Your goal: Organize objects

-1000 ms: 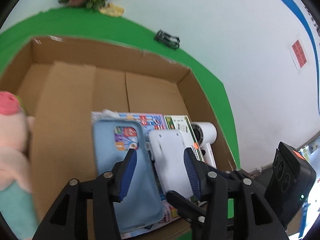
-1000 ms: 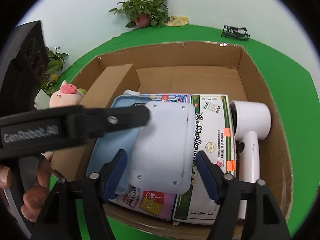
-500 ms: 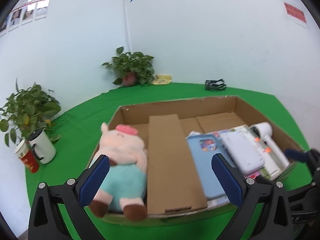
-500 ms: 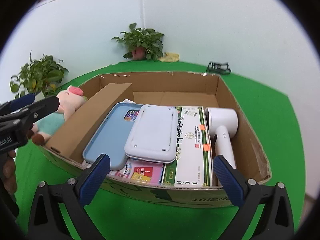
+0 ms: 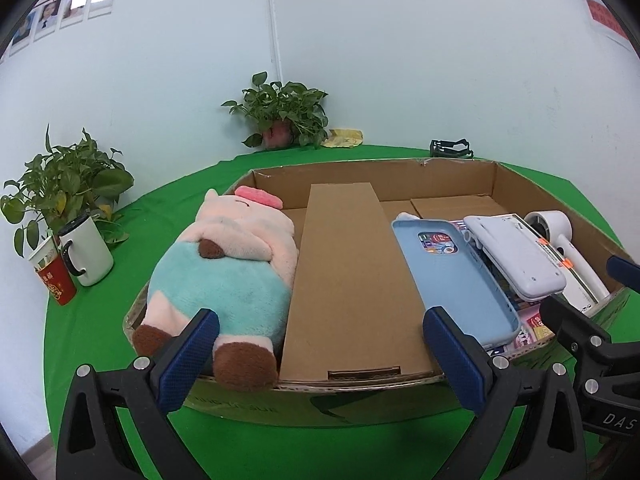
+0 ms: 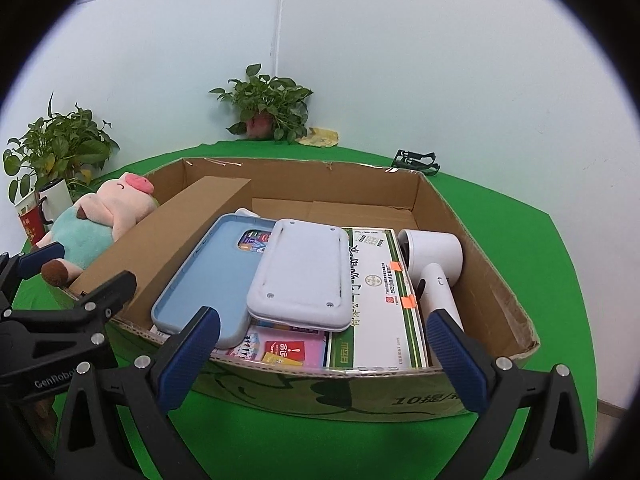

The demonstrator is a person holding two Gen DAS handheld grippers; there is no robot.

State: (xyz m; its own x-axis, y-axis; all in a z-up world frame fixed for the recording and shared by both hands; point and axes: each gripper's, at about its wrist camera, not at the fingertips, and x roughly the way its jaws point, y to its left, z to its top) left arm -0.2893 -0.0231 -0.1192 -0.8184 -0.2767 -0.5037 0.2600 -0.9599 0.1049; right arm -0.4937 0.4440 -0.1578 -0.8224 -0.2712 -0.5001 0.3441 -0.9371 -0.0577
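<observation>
Cardboard box (image 6: 476, 240) on green cloth (image 6: 520, 256), contents: blue phone case (image 6: 208, 276), white flat device (image 6: 300, 276) partly overlapping it, white-green carton (image 6: 376, 304), hair dryer (image 6: 434, 268), plush pig (image 5: 228, 264) at left end. Left gripper (image 5: 320, 354) and right gripper (image 6: 324, 354): fingers spread wide, empty, outside the near wall.

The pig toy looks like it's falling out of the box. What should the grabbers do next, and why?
Probably the left gripper, open and nearest, should close on the pig toy and nudge it deeper into the cardboard box. Its brown feet hang over the near edge, while the phone case and hair dryer already lie inside.
</observation>
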